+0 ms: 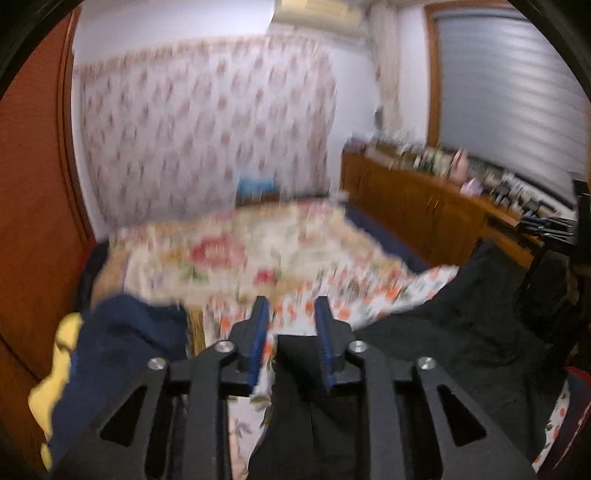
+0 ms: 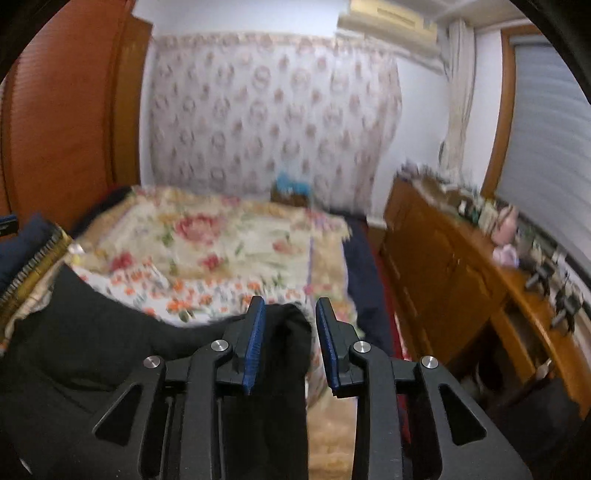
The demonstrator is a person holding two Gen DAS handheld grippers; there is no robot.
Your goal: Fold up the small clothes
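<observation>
Two grippers fill the lower half of our two views, each tilted down toward a bed, and both pictures are smeared with blur. We see the left gripper [image 1: 291, 306] at lower centre of the left wrist view with its blue-padded jaws spread apart; a fold of the black garment [image 1: 424, 339] rises between them from below, and we see a gap between the cloth and the pads. The right gripper [image 2: 290, 306] sits the same way in the right wrist view, jaws parted; an end of the black garment [image 2: 92, 332] stands between them, lying close against the left pad, with open space on the right-hand side.

We find the black garment spread across the lower right of the left view and the lower left of the right view, draped over the near end of the bed [image 2: 207, 236], which wears a pale floral cover with red blooms. Under the garment lies a white sheet with orange flowers [image 1: 343, 295].

Behind the bed, in the upper middle, hangs a floral curtain [image 2: 266, 110] on a white wall. A red-brown wooden panel [image 1: 33, 184] fills the left edge. Along the right side runs a wooden cabinet [image 2: 443, 266] crowded with small items too blurred for us to name, below a window with grey blinds [image 1: 509, 85]. An air conditioner [image 2: 388, 18] sits at the top.

At lower left of the left view we see dark blue cloth [image 1: 122, 339] beside something yellow [image 1: 55, 373].
</observation>
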